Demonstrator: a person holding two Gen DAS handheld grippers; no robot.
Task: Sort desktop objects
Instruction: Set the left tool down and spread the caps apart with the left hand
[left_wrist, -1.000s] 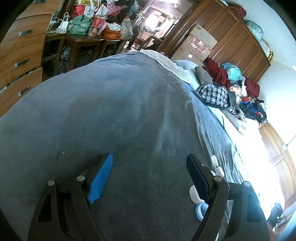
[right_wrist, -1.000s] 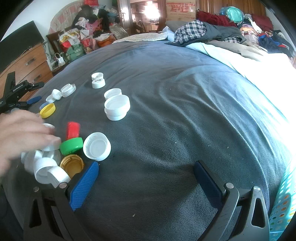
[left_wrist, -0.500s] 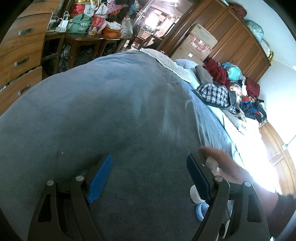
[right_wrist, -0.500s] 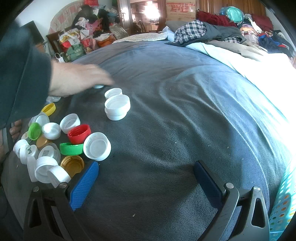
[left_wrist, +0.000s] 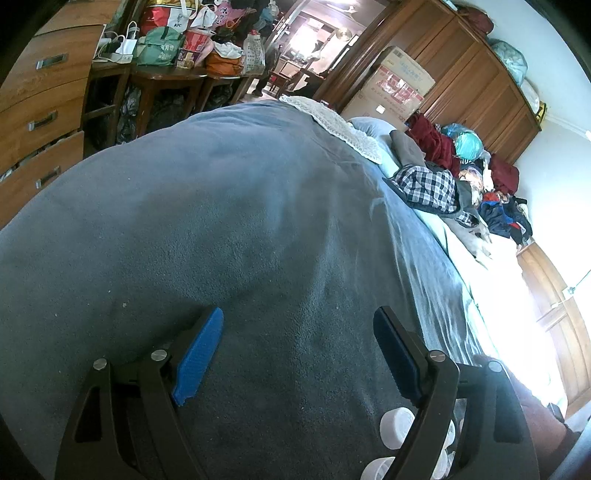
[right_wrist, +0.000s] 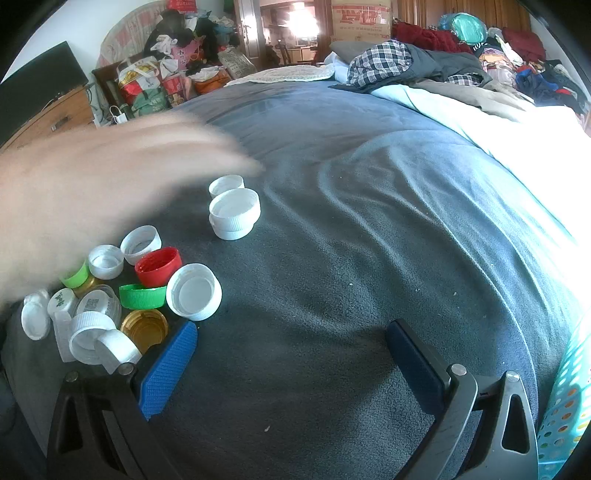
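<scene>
Two views, left wrist first: left tongs gaping wide above the grey-blue blanket of a bed, nothing between the blue pads. Just behind the right-hand finger, a few white bottle caps on the blanket, partly hidden by the black frame. Beyond, a plaid shirt among heaped clothes, a cardboard box against a wooden wardrobe, a chest of drawers at far left. Right wrist view next: right tongs likewise spread apart, empty, hanging over bare blanket. Left of them, a cluster of caps lying close together, several touching: a red cap, a green cap on its side, a gold cap open side up just beside the left pad, a wide white cap open side up against the red and green ones, plus several smaller white ones. Slightly apart and further up the bed, a large white cap with a small white cap touching behind it. Above the cluster, a blurred bare hand, contact with the caps impossible to tell. At the lower right edge, a turquoise perforated basket.
</scene>
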